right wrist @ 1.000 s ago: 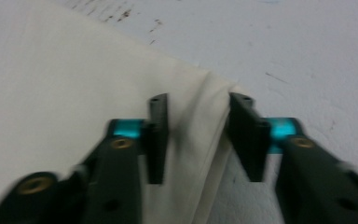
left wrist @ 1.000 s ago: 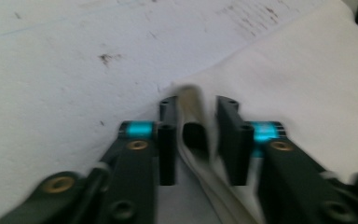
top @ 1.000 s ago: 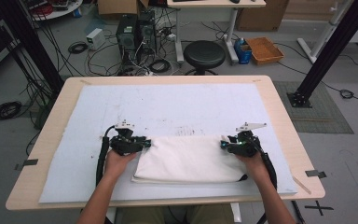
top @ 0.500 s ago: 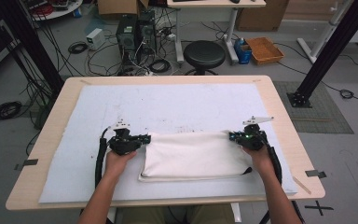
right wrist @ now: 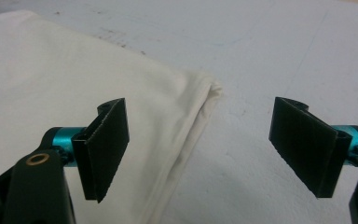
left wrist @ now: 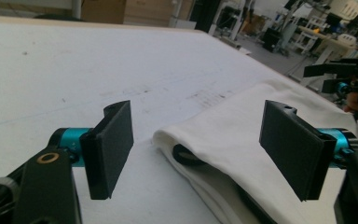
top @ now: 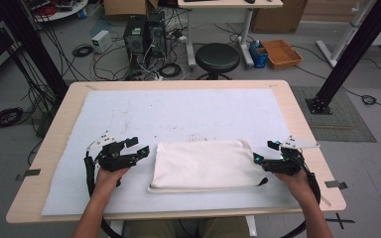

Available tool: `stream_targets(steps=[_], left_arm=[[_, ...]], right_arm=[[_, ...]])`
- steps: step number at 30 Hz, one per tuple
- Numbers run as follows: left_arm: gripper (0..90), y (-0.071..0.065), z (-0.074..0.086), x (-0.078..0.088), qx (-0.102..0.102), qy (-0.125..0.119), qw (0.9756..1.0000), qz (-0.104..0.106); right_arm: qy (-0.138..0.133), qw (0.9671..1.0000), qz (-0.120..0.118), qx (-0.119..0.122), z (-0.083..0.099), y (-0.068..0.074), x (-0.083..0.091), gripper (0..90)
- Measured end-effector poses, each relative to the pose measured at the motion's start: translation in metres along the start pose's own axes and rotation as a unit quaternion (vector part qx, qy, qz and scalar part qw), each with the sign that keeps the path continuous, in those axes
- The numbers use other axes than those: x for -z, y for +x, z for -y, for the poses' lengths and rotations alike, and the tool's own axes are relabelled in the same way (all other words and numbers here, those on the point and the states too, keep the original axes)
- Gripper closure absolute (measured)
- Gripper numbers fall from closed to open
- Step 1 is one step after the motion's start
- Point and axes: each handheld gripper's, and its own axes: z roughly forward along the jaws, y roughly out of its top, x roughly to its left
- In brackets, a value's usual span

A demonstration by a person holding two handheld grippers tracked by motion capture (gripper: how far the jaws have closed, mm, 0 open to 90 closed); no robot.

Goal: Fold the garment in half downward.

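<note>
Folded cloth (top: 203,163) between two spread grippers, uncluttered sides

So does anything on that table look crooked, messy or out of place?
Not much. The folded white cloth lies flat and fairly square on the pale mat, between the open left gripper and open right gripper. One small dark bit pokes out at its near right corner; the mat has faint smudges.

Lab: floor cables (top: 79,52), computer towers (top: 141,34)
</note>
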Motion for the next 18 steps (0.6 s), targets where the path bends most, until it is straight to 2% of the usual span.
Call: stream_targets(steps=[1, 3, 6, 8, 13, 18], left_arm=[[24.8, 0.000, 0.000, 0.000, 0.000, 0.000, 1.0000, 0.000], [24.6, -0.003, 0.001, 0.008, -0.007, -0.009, 0.9998, 0.015], [24.6, -0.004, 0.001, 0.013, -0.018, -0.003, 0.9997, 0.019], [24.6, -0.003, 0.000, 0.014, -0.022, 0.003, 0.9996, 0.016], [24.6, -0.002, -0.004, 0.018, -0.024, -0.002, 0.9996, 0.012], [24.6, -0.005, -0.003, 0.019, -0.037, 0.014, 0.9992, 0.004]], right_arm=[[-0.006, 1.0000, 0.000, 0.003, 0.000, 0.002, 0.003, 19.5], [-0.013, 0.9997, -0.008, 0.017, 0.000, 0.006, 0.009, 19.5], [-0.021, 0.9993, -0.005, 0.030, -0.003, 0.010, 0.014, 19.5], [-0.030, 0.9990, -0.009, 0.031, -0.005, 0.012, 0.015, 19.5], [-0.034, 0.9988, -0.022, 0.027, -0.005, 0.013, 0.016, 19.5], [-0.030, 0.9991, -0.023, 0.021, -0.002, 0.014, 0.016, 19.5]])
